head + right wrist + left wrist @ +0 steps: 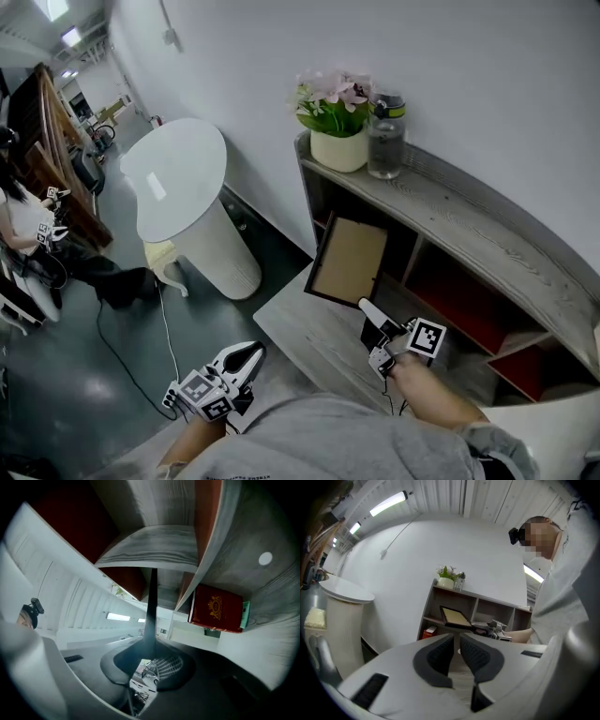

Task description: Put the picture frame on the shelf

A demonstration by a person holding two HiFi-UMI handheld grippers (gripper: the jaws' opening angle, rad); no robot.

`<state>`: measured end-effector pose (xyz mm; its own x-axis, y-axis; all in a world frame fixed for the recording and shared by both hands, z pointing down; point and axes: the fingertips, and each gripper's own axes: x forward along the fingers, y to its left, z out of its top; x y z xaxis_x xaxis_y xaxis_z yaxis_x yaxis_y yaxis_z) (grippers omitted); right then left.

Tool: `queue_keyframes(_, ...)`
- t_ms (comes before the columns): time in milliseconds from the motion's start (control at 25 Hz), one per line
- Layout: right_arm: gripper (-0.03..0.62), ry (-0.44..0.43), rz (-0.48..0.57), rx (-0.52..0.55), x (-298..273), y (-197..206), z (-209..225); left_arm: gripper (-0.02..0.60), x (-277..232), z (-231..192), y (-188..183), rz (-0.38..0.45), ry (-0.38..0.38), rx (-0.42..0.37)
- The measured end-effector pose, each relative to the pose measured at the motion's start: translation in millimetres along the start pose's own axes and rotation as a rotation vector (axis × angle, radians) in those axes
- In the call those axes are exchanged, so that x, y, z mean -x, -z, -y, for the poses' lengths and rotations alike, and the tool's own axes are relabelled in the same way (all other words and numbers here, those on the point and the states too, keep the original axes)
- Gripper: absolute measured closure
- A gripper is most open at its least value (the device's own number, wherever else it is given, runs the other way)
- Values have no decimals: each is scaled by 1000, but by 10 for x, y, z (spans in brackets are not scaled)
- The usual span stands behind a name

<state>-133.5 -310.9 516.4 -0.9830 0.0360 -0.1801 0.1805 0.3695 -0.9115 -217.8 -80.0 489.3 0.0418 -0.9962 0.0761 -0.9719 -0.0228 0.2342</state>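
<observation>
As it stands against the wall [487, 84], shelf [469, 220]: grey wood, open compartments.
Picture frame [349, 260]: tilted at the mouth of the upper left compartment, held by a lower corner.
Right gripper [367, 309]: jaws clamped on the frame's edge.
Left gripper [249, 353]: low, jaws closed, empty.

A cream pot of pink flowers [339, 148] and a clear water bottle [385, 139] stand side by side, well beyond the right gripper [366, 307]. In the right gripper view a red book [216, 609] lies right of the jaws. A white round-topped table [178, 173] stands well ahead of the left gripper [248, 354], and a cable [166, 328] trails over the floor [56, 394] between them.
</observation>
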Motion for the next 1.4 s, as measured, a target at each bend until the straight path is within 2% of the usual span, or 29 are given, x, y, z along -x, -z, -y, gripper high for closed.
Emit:
queue_keyframes(280, 522, 45, 59, -41, -150, -132, 217, 537, -608, -341, -14, -25, 141, 17)
queue_keyframes(480, 522, 112, 155, -55, -316, -208, 354, 537, -1025, -651, -32, -49, 316, 24)
queue_keyframes(720, 519, 214, 317, -136, -430, -231, 610, 537, -1422, -1056, -205, -68, 533, 25)
queue_keyframes(880, 519, 269, 402, -148, -502, -305, 626, 537, -1584, -1190, -280, -74, 644, 41)
queue_keyframes(1040, 520, 315, 378, -171, -634, -314, 629, 537, -1643, -1293, -337, -69, 696, 57)
queue_keyframes(1240, 520, 360, 283, -231, -686, -318, 612, 537, -1771, -1391, -400, -62, 744, 75)
queue_keyframes(1400, 520, 342, 237, -262, -694, -331, 541, 537, -1854, -1393, -437, -48, 778, 86)
